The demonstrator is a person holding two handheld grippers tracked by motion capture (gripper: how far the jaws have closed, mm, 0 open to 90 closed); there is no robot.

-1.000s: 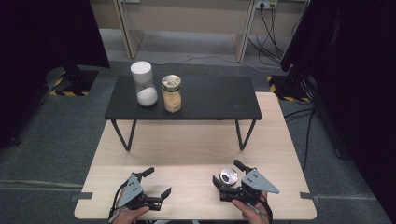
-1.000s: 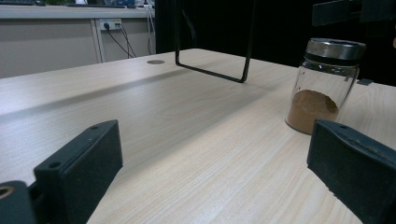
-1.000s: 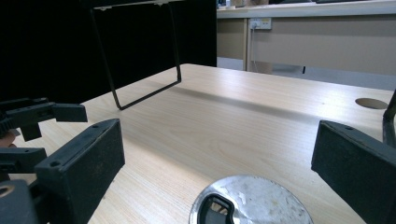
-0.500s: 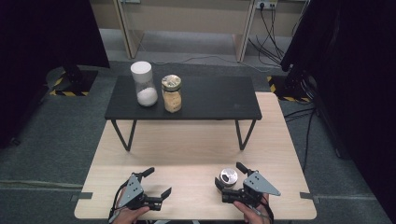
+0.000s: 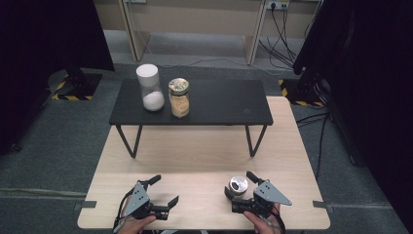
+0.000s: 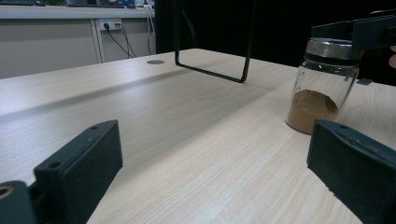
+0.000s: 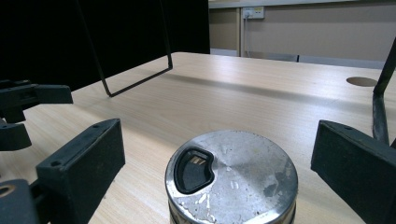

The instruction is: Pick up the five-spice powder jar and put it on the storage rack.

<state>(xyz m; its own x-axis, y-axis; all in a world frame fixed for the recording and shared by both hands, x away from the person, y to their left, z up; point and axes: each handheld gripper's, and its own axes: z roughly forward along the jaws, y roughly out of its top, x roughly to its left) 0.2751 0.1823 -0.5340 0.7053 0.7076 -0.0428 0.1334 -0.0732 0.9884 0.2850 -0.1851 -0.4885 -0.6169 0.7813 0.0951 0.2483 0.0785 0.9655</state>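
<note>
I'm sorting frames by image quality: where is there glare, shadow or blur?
High view: evenly lit and somewhat soft, with dark curtains at both sides. Left gripper view: the spice jar is sharp, and the black shelf's shadow band crosses the table. Right gripper view: the jar's metal lid shows a dull sheen, and the near fingers look slightly soft.

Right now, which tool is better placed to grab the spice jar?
Right. The right tool is open with the spice jar between its jaws; the left tool is open and off to the side.
</note>
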